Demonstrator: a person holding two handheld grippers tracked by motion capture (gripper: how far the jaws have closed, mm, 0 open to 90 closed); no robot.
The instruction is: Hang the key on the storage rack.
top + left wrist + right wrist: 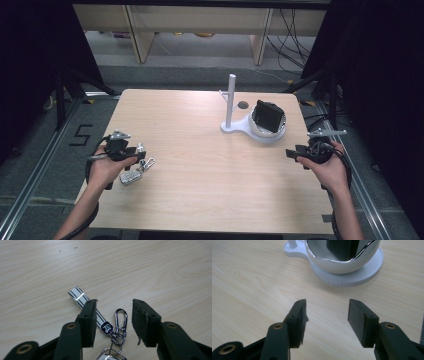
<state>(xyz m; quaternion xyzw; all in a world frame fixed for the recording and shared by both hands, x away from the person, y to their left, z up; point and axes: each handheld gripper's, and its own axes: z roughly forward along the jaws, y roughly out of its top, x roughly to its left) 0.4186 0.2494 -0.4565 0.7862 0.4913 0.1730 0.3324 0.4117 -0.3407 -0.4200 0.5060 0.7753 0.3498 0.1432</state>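
Two grippers are held low over a light wooden table [200, 170]. A white stand [252, 127] with an upright post and a round bowl (something black sits tilted inside) is parked toward the far right. The right gripper [327, 315] is spread wide, nothing between its jaws, just short of that bowl. The left gripper [114, 315] is spread too, straddling a keychain [110, 327] with striped strap and carabiner, lying flat, ungripped.
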